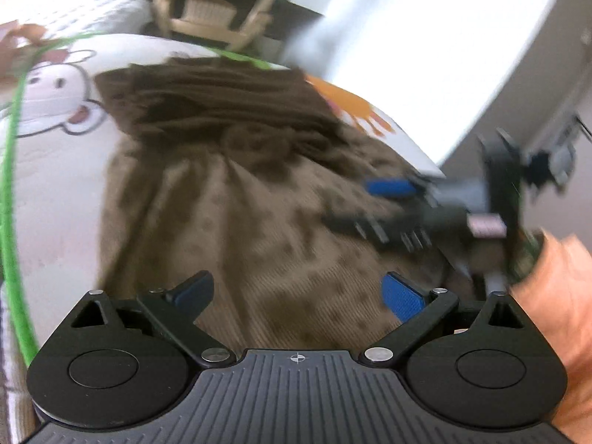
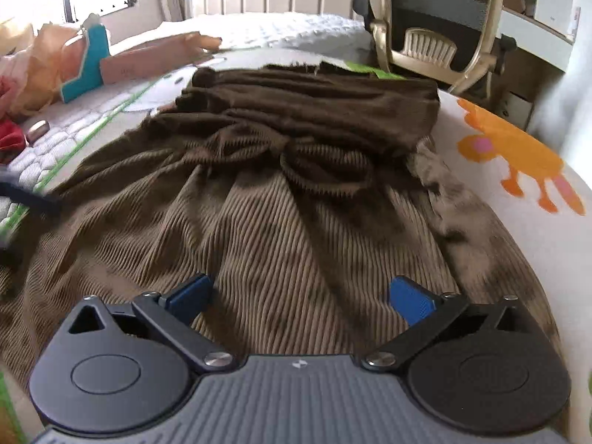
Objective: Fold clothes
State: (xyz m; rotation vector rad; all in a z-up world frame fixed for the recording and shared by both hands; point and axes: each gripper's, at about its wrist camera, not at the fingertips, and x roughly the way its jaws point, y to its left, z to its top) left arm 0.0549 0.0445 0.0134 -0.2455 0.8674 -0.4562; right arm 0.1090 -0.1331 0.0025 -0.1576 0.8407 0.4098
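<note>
Both grippers empty rn. Left gripper [image 1: 298, 292] has its jaws spread wide, hovering over the brown ribbed corduroy garment [image 1: 259, 203]; right gripper [image 2: 299, 296] same deal, wide apart, nothing pinched. In the left view the right one shows up blurry at about 3 o'clock, low over the cloth. Garment lies on the white cartoon-print bed cover [image 2: 518, 192], far end at 12 o'clock bunched into a darker rumpled heap [image 2: 307, 111], near part spread but creased. Imo folding's barely started: no clean fold yet, needs flattening, then the actual folds.
</note>
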